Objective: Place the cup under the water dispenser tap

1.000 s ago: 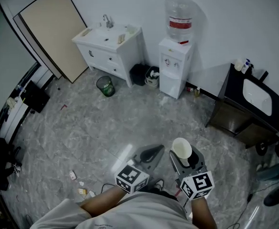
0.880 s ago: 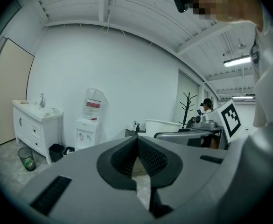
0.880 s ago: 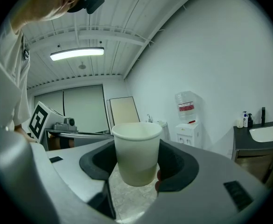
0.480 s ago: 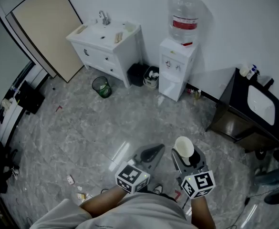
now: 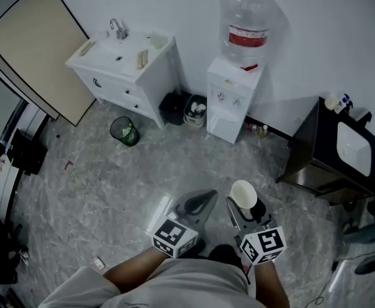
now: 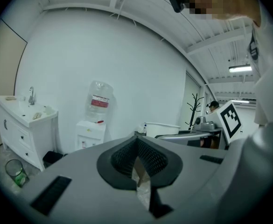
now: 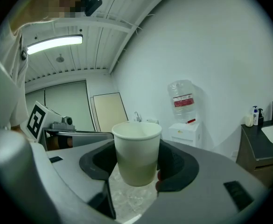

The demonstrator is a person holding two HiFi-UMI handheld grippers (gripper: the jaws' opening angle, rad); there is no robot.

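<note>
A white paper cup (image 5: pixel 243 194) stands upright between the pads of my right gripper (image 5: pixel 245 205), which is shut on it. In the right gripper view the cup (image 7: pixel 136 155) fills the space between the jaws of that gripper (image 7: pixel 136 168). The white water dispenser (image 5: pixel 234 98), with a clear bottle (image 5: pixel 245 27) on top, stands against the far wall, well ahead of both grippers. It shows small in the right gripper view (image 7: pixel 186 130) and in the left gripper view (image 6: pixel 90 133). My left gripper (image 5: pixel 203 202) is beside the right one, shut and holding nothing (image 6: pixel 137 164).
A white sink cabinet (image 5: pixel 123 69) stands left of the dispenser, with a green bin (image 5: pixel 124 131) in front. A black bin (image 5: pixel 173 108) and a white bucket (image 5: pixel 195 110) sit between them. A dark cabinet with a basin (image 5: pixel 331 156) is at the right. A beige board (image 5: pixel 27 50) leans far left.
Both grippers have moved forward across the floor towards the dispenser, which looks larger and nearer. The cup stays held in the right gripper.
</note>
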